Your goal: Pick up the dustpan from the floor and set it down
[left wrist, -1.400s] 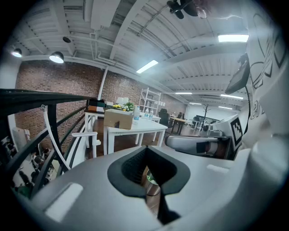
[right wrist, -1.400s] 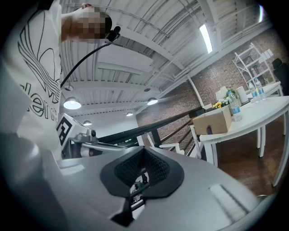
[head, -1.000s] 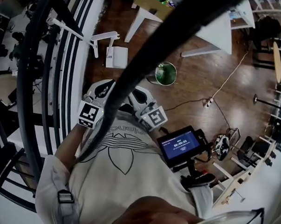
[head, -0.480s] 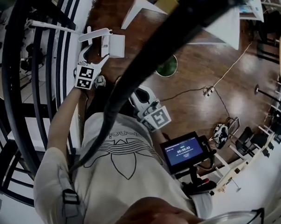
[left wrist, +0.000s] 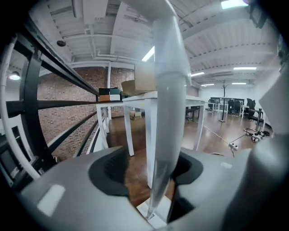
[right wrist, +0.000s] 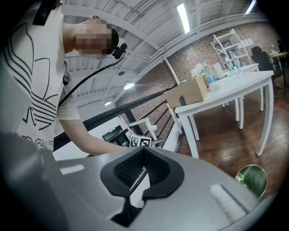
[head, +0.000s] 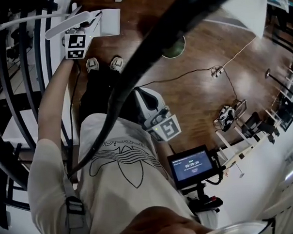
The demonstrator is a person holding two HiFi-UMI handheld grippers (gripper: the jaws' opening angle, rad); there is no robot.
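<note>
dustpan handle (left wrist: 165,103) between wide jaws of left claw (left wrist: 148,170), seemingly unclamped; right claw (right wrist: 143,175) narrow, empty

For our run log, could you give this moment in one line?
left hand-held gripper: open around dustpan handle | right hand-held gripper: shut, empty

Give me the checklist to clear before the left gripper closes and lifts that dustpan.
1. Dustpan handle between the left gripper jaws: ok.
2. Jaws clamped on the handle: not ok, they stand apart, with a gap on one side.
3. Dustpan resting on the floor: ok.
4. Right gripper empty and held back at the person's body: ok, jaws together on nothing.
5. Room between handle and railing for the lift: cannot tell.
</note>
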